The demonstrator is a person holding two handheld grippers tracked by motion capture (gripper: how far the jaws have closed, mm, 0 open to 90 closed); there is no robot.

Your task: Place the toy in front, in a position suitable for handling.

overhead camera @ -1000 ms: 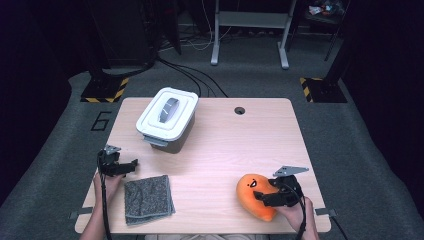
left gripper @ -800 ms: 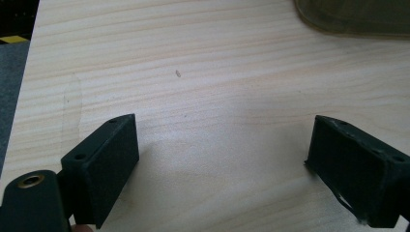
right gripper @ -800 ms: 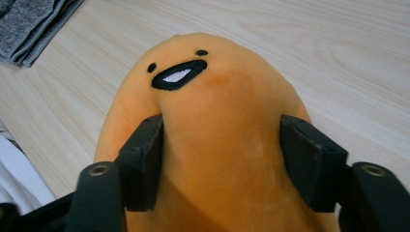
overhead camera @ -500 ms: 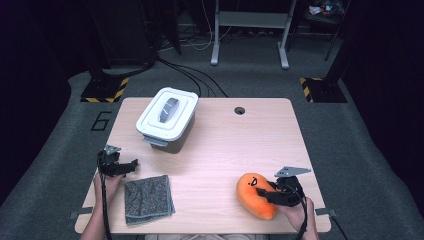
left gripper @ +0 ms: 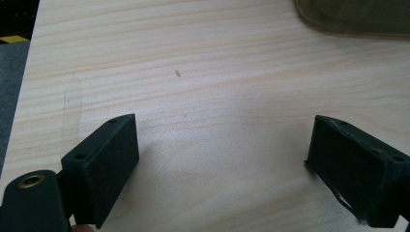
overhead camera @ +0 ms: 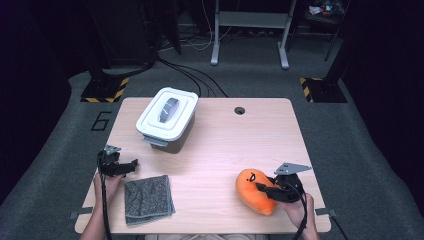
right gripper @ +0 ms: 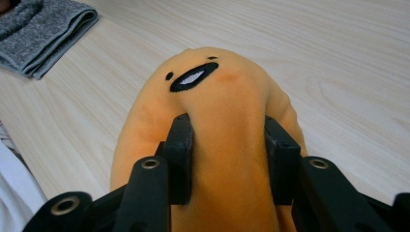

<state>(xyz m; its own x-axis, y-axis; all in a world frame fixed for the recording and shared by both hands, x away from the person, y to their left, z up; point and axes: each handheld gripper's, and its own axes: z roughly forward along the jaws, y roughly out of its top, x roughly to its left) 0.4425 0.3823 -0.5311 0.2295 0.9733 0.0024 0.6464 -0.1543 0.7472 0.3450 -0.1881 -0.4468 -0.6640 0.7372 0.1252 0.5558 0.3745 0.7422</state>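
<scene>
Right gripper view shows the right gripper (right gripper: 227, 145), jaws just closing, pinching the orange plush toy (right gripper: 212, 96). The left gripper (left gripper: 222, 159) hangs spread wide over the bare table (left gripper: 217, 72).

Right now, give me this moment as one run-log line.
right gripper: jaws just closing, pinching orange plush toy | left gripper: jaws open over bare table | grey cloth: untouched | lidded bin: closed

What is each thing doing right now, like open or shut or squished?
Orange plush toy: lying on the table, squeezed.
Right tongs: just closed on the plush toy.
Left tongs: open, holding nothing.
White bin: lid on.
Grey cloth: folded, lying flat.
</scene>
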